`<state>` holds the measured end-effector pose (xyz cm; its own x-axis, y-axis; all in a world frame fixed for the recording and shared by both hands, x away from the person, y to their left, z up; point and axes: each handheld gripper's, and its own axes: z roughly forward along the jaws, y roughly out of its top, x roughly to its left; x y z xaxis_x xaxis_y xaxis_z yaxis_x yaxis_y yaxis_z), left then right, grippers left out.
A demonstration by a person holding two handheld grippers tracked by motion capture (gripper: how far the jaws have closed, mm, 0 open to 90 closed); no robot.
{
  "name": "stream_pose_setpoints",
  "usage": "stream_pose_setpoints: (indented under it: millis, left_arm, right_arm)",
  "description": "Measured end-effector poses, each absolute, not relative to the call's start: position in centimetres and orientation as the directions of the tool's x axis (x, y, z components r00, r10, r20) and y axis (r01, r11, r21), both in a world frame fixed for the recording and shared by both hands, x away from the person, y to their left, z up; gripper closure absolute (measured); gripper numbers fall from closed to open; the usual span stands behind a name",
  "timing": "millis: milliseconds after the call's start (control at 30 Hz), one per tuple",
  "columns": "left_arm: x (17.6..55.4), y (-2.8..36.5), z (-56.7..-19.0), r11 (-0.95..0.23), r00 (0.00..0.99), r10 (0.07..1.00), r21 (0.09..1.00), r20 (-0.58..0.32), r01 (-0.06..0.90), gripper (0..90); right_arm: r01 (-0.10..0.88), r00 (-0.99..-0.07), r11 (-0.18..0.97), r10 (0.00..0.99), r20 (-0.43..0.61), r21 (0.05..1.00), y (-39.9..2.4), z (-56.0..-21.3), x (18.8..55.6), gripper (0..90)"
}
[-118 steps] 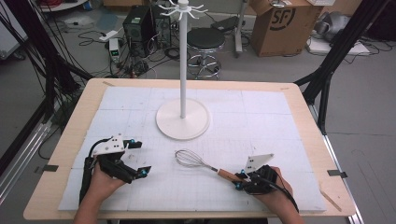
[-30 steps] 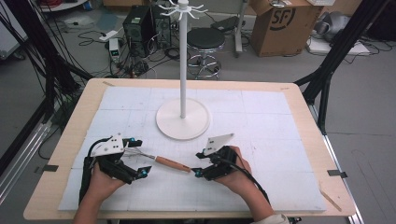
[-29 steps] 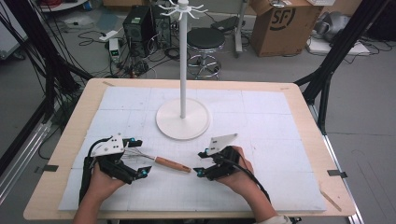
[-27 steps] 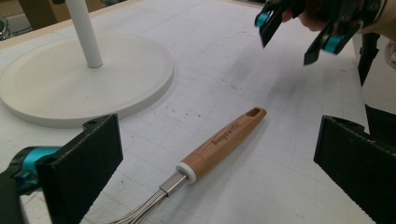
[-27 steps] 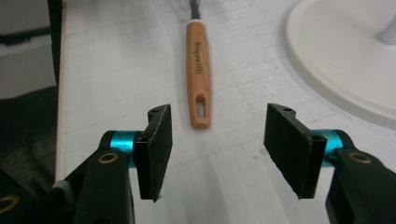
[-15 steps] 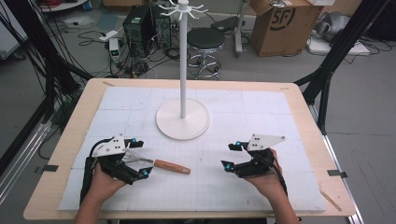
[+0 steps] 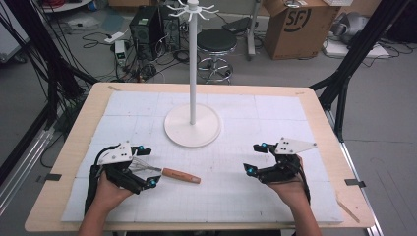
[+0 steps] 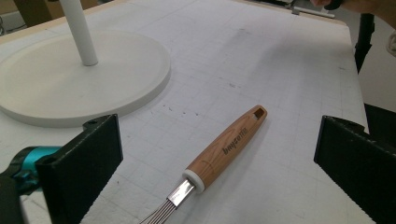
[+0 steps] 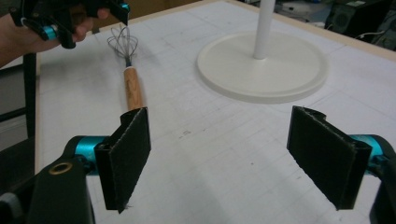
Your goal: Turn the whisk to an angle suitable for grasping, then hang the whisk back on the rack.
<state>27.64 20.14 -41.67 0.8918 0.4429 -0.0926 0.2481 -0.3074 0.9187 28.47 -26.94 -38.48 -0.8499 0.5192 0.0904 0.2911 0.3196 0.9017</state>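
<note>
A whisk with a wooden handle [image 7: 181, 175] lies flat on the white mat, left of centre. Its wire head lies between the spread jaws of my left gripper [image 7: 146, 165], which is open and not closed on it. In the left gripper view the handle [image 8: 229, 147] runs away from the camera between the two wide jaws of that gripper [image 8: 217, 140]. My right gripper [image 7: 254, 158] rests open at the right of the mat, holding nothing. In the right gripper view its jaws [image 9: 224, 140] stand apart, with the whisk [image 9: 130, 84] and the other hand's gripper [image 9: 70, 18] farther off.
A white stand with a round base [image 7: 169, 129] and tall pole [image 7: 193, 64] stands at the middle back of the mat; hooks crown its top. The wooden table edge [image 7: 69, 152] frames the mat. Bare mat lies between the two grippers.
My right gripper carried the whisk leftward, let it go near the left gripper, then drew back to the right, open. The left hand stayed almost still.
</note>
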Motion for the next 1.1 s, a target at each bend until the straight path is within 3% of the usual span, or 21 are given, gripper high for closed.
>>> stream_pose_setpoints:
  millis: [433,1100]
  left_arm:
    - [27.8,19.9,-41.8,-0.318,0.891,0.446,0.916,-0.083,0.244,1.6]
    - [28.1,18.9,-41.2,-0.388,0.89,0.453,0.887,-0.053,0.251,1.6]
  right_arm:
    - [0.303,-0.83,0.286,0.548,0.104,0.909,-28.2,-38.5,28.5,11.8]
    - [0.314,-0.824,0.302,0.558,0.1,0.9,-28.5,-38.9,28.6,10.9]
